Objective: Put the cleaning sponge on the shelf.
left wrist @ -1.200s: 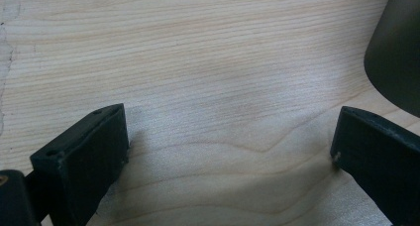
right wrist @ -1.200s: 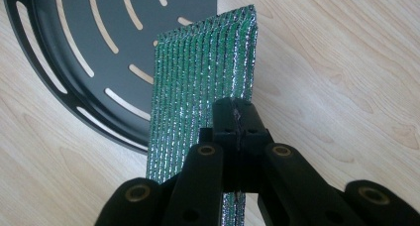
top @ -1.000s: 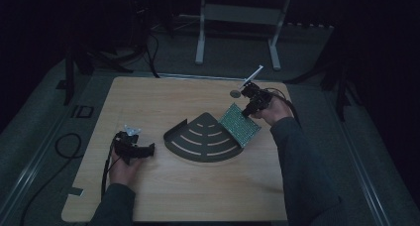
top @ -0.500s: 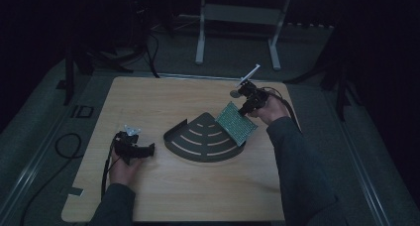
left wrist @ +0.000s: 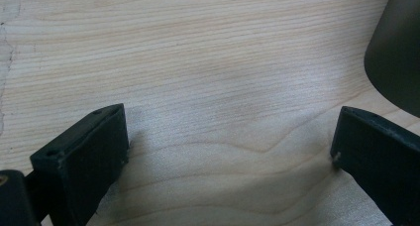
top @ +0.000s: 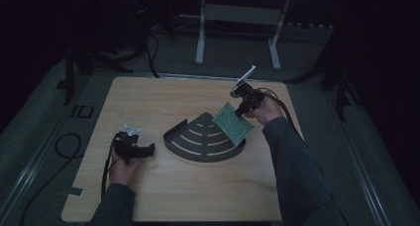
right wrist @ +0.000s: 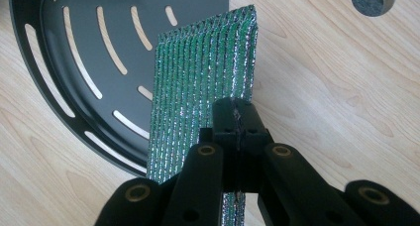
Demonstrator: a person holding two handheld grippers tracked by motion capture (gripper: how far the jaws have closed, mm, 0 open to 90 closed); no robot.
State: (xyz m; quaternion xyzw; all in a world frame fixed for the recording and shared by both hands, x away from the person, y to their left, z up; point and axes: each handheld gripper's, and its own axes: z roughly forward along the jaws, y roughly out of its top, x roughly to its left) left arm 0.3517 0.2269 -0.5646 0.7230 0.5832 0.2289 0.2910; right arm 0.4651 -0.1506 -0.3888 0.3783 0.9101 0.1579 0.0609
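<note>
The right hand-held gripper (right wrist: 236, 118) is clamped on a green ribbed pad (right wrist: 198, 87), held tilted above the slotted black tray (right wrist: 74, 52) below it. The left hand-held gripper (left wrist: 228, 151) rests wide open on the tabletop (left wrist: 208, 62), the tray just beyond it.

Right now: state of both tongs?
Left tongs: open, nothing between them, low over the wooden table.
Right tongs: shut on the green glittery pad, over the black slotted tray.
</note>
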